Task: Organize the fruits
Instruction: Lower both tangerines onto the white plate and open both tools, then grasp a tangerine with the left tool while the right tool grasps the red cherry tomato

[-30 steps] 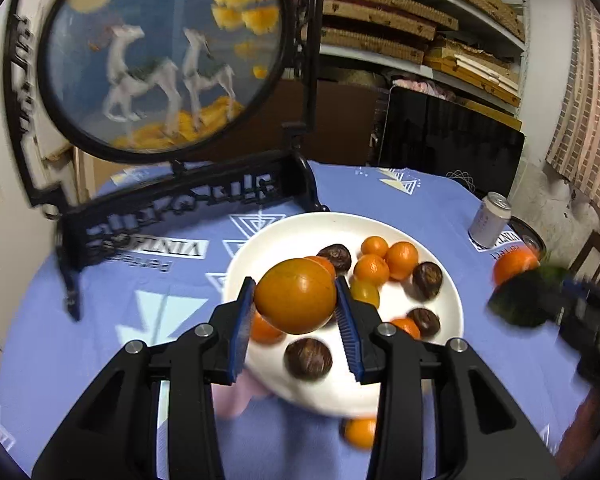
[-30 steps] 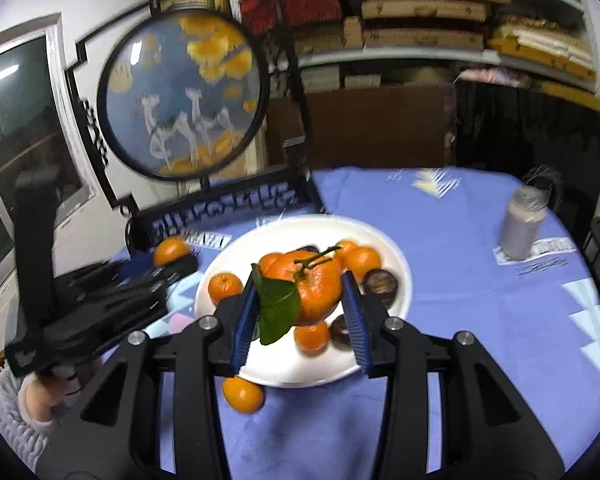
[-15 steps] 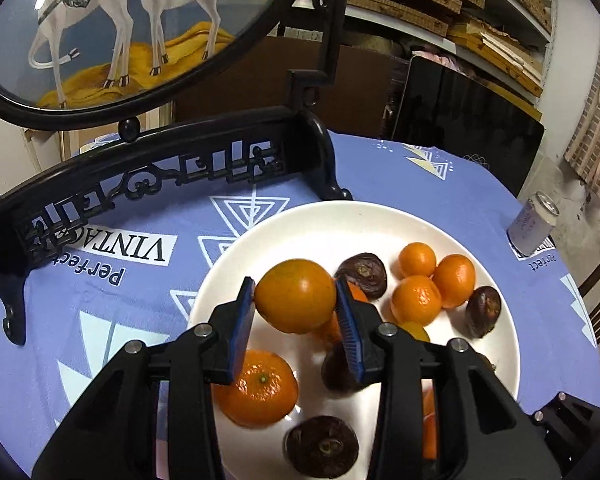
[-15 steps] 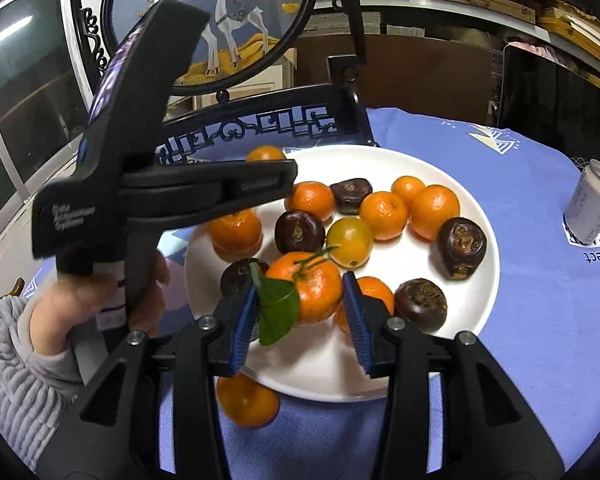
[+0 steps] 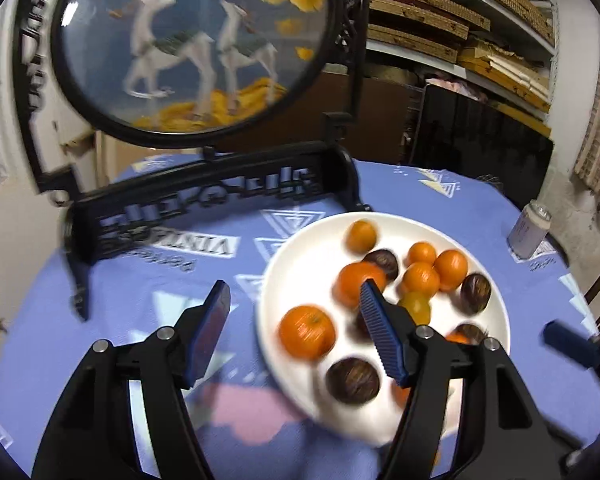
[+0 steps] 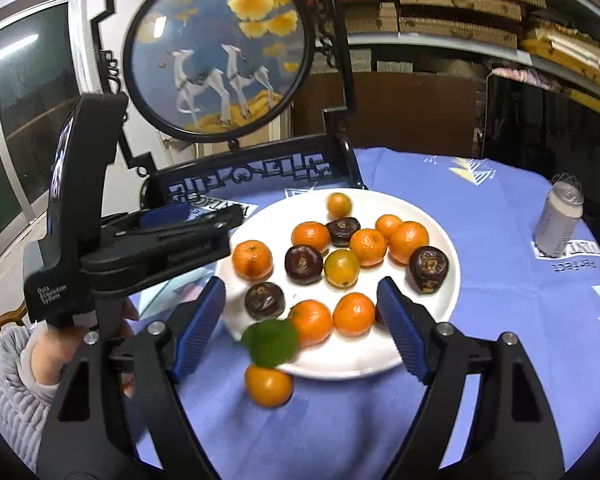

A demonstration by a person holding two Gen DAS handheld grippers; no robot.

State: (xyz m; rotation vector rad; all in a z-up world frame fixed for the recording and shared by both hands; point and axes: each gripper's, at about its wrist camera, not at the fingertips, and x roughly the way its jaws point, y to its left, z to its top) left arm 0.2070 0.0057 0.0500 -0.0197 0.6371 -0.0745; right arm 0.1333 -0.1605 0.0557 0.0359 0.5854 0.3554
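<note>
A white plate (image 6: 440,312) (image 5: 496,308) on the blue tablecloth holds several oranges and dark brown fruits. My left gripper (image 5: 296,316) is open and empty, over the plate's left rim; it also shows in the right wrist view (image 6: 188,220). The orange it held (image 5: 362,235) lies at the plate's far edge, also in the right wrist view (image 6: 339,205). My right gripper (image 6: 300,320) is open and empty above the plate's near edge. The orange with a green leaf (image 6: 310,322) lies on the plate between its fingers. One orange (image 6: 269,385) lies on the cloth beside the plate.
A black carved stand with a round deer picture (image 6: 220,52) (image 5: 188,40) stands behind the plate. A drink can (image 6: 558,220) (image 5: 530,232) stands at the right. Shelves with boxes and a dark screen line the back wall.
Both grippers opened and let go of their oranges onto the plate. Both pulled back and up; the left one shifted left of the plate.
</note>
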